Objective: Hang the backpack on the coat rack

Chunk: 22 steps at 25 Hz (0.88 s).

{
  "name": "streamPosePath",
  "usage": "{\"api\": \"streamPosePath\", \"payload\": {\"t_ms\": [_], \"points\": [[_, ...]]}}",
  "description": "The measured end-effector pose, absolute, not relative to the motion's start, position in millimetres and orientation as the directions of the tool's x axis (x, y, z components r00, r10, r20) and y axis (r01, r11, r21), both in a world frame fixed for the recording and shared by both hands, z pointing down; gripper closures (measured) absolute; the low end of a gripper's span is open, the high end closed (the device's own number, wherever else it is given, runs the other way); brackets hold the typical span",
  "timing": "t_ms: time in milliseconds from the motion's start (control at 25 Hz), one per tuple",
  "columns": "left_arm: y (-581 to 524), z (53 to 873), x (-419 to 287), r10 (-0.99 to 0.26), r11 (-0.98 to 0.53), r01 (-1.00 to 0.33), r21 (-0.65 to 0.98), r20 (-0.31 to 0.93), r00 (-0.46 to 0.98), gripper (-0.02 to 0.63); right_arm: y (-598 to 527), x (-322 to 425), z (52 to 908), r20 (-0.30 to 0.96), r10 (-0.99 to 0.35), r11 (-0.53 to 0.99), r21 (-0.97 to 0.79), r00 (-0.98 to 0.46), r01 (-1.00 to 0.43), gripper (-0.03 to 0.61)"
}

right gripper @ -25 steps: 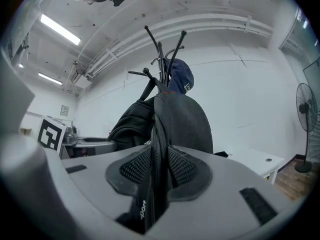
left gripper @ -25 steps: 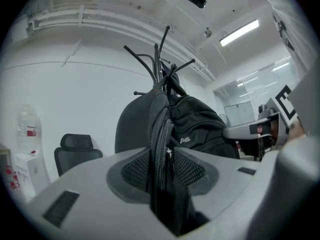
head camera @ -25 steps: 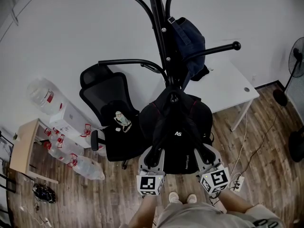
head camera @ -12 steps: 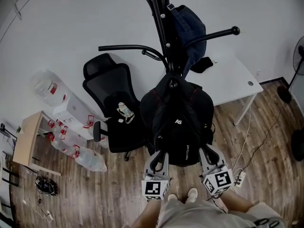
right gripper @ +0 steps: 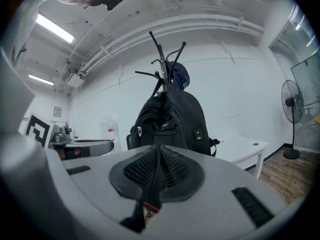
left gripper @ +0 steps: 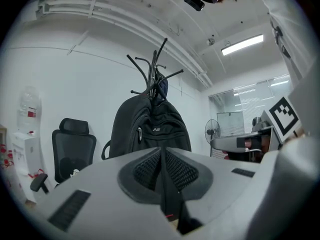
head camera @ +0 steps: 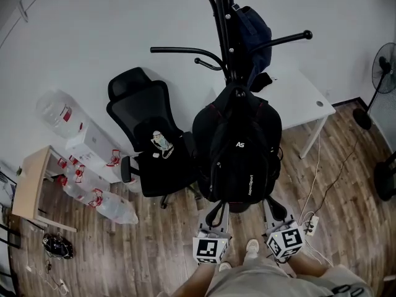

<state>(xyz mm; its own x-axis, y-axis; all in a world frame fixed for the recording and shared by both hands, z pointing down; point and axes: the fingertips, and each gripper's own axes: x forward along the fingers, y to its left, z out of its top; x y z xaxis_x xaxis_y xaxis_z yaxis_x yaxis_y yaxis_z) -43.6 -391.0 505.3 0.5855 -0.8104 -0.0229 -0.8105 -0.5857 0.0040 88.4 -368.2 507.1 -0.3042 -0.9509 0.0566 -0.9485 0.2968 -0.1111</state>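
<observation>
The black backpack [head camera: 238, 153] hangs by its top loop from the black coat rack [head camera: 223, 17], with neither gripper touching it. Both grippers sit below it near my feet. My left gripper [head camera: 215, 215] is just under the bag's bottom edge; its jaws are closing and nothing is between them. My right gripper [head camera: 275, 212] is beside it with its jaws together, also empty. In the left gripper view the backpack [left gripper: 150, 129] and rack [left gripper: 152, 74] stand ahead of the left gripper [left gripper: 162, 156]. The right gripper view shows the backpack [right gripper: 172, 119] beyond the right gripper [right gripper: 159, 159].
A dark blue bag [head camera: 253, 30] hangs higher on the rack. A black office chair [head camera: 148, 147] stands left of the backpack, a white table [head camera: 303, 98] behind right. Water bottles and boxes [head camera: 93, 190] lie at the left wall. A fan [head camera: 383, 73] and power strip [head camera: 309, 224] are right.
Both grippers have drawn back from the backpack's sides toward me and lower. The backpack stays hanging on the rack on its own.
</observation>
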Motion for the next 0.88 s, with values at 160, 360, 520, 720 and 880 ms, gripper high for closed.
{"api": "streamPosePath", "payload": {"t_ms": [160,360,520,720,880], "points": [[-361,510,-67,-0.793,-0.610,-0.792,0.017,-0.014,0.610,0.580,-339,66,512,0.068,-0.958,0.269,-0.109,-0.277,-0.957,0.543],[-325,511,-90,-0.760,-0.650,-0.760,0.019,-0.019,0.650,0.581,-306,43,501,0.041,-0.974,0.218,-0.097,-0.222,-0.971,0.543],[-297,512,-98,-0.727,-0.686,-0.727,0.020,-0.027,0.686,0.581,-274,42,488,0.004,-0.986,0.166,-0.076,-0.167,-0.983,0.543],[-276,515,-99,-0.696,-0.718,-0.695,0.035,-0.043,0.717,0.584,-241,51,484,0.007,-0.995,0.094,-0.071,-0.095,-0.993,0.543],[-262,518,-88,-0.662,-0.749,-0.661,0.046,-0.044,0.748,0.604,-223,55,489,0.022,-0.997,0.077,-0.063,-0.079,-0.995,0.543]]}}
